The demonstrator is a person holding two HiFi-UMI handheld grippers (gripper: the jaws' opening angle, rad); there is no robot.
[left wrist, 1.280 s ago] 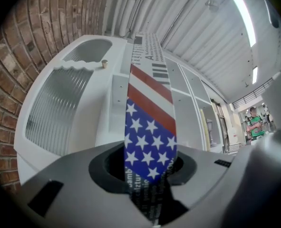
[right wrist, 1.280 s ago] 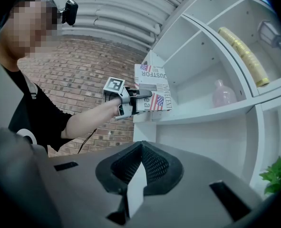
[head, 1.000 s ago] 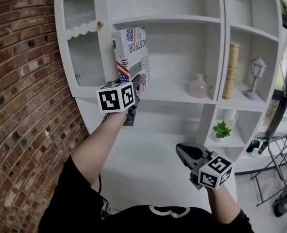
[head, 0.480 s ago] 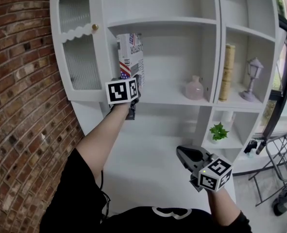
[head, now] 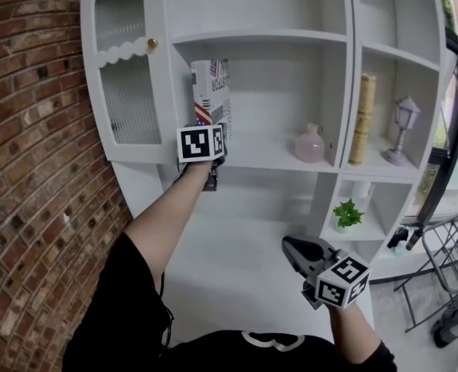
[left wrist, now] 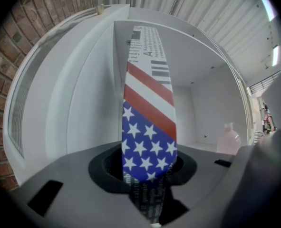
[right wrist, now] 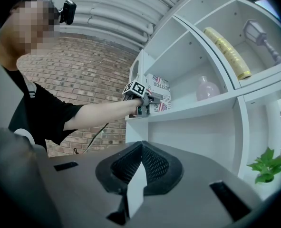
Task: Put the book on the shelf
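The book (head: pixel 211 91), white print above a stars-and-stripes cover, stands upright at the left end of the middle shelf (head: pixel 267 155), close to the compartment's left wall. My left gripper (head: pixel 217 134) is shut on its lower edge, and the cube hides the book's foot. In the left gripper view the book (left wrist: pixel 147 127) rises straight up from between the jaws of the left gripper (left wrist: pixel 147 175). My right gripper (head: pixel 288 244) hangs low at the right, shut and holding nothing; in its own view the right gripper (right wrist: pixel 139 148) points toward the shelf unit.
A pink vase (head: pixel 310 143) stands on the same shelf to the book's right. A yellow book (head: pixel 363 118) and small lamp (head: pixel 404 126) fill the right compartment, a plant (head: pixel 347 214) below. A ribbed-glass door (head: pixel 128 76) and brick wall (head: pixel 27 169) lie left.
My left gripper has carried the book further in toward the shelf compartment. The book has turned more edge-on and stands straighter. The right gripper has hardly moved.
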